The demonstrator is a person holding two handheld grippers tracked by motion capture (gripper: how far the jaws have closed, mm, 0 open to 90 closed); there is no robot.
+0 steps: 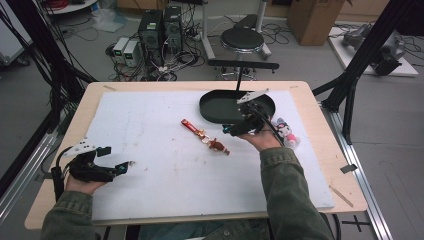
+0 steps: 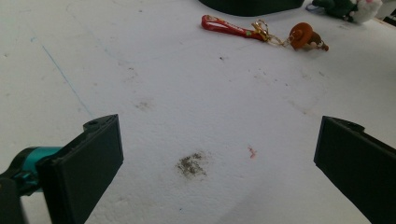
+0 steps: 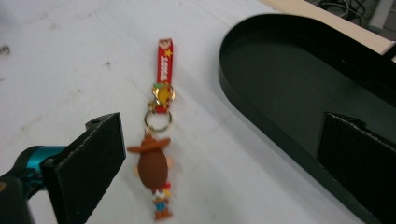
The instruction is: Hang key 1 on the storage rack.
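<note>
Nearest to us in the high view are our two sleeves, coming in from the bottom edge, one to each gripper. Beyond them lies the table [image 1: 320, 170], its wooden top covered almost wholly by a white foam sheet [image 1: 150, 130] that is scuffed and stained in places.

Next in size is the black oval tray [image 1: 215, 107], which sits toward the far right of the sheet. In the right gripper view its rim runs across the right half of the picture, and our right jaw stands in front of it.

We hold the right gripper [image 1: 240, 129] just at the tray's near edge, jaws wide apart and gripping nothing. Between them, closer to the left jaw, lies the keychain [image 3: 156, 140] — a small cowboy figure with a brown hat, joined by a gold ring to a red strap. It rests flat on the sheet beside the tray, not in it, near the middle of the table.

We hold the left gripper [image 1: 112, 167] well apart from all this, low at the near left of the sheet. Its jaws too are spread wide with only stained foam between them — the keychain shows far off in its view.

A small plush toy [image 1: 286, 131] lies by our right hand.
</note>
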